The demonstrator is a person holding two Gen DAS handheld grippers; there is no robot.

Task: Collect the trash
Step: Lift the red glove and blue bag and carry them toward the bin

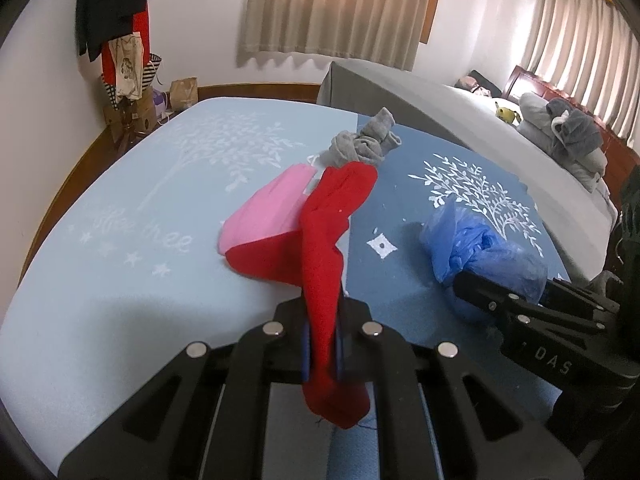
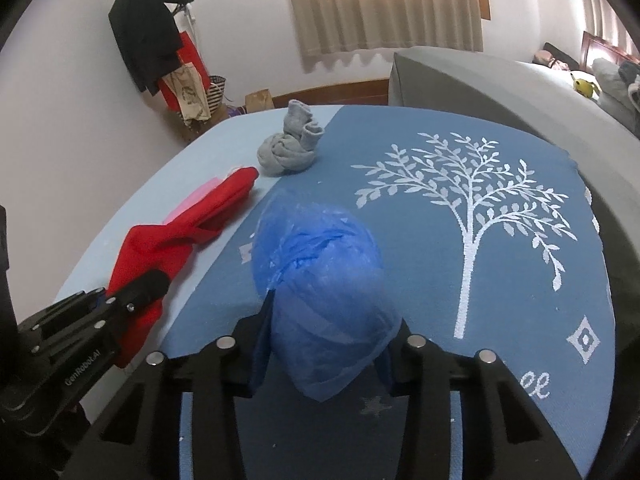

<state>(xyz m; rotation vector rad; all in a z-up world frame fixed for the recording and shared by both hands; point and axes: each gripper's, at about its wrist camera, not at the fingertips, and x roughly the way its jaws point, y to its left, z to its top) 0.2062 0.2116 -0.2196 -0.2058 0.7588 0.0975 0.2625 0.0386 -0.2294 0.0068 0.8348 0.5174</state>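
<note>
A red cloth [image 1: 324, 240] with a pink part [image 1: 264, 208] lies across the blue patterned cover, and its near end runs up between the jaws of my left gripper [image 1: 322, 312], which is shut on it. From the right wrist view the same red cloth [image 2: 156, 248] and left gripper [image 2: 124, 292] sit at the lower left. A crumpled blue plastic bag [image 2: 320, 256] fills the gap of my right gripper [image 2: 334, 320], both pads pressing its sides. The left wrist view has that bag [image 1: 480, 248] and the right gripper [image 1: 516, 286] at the right. Farther back lies a knotted grey sock bundle [image 1: 364, 140] [image 2: 290, 148].
The cover [image 1: 120, 220] is light blue on the left and dark blue [image 2: 480, 280] with a white tree print on the right. A grey bed [image 1: 440, 100] with pillows and plush toys borders it at right. A coat stand [image 1: 116, 20] and a paper bag [image 1: 184, 92] stand by the far wall.
</note>
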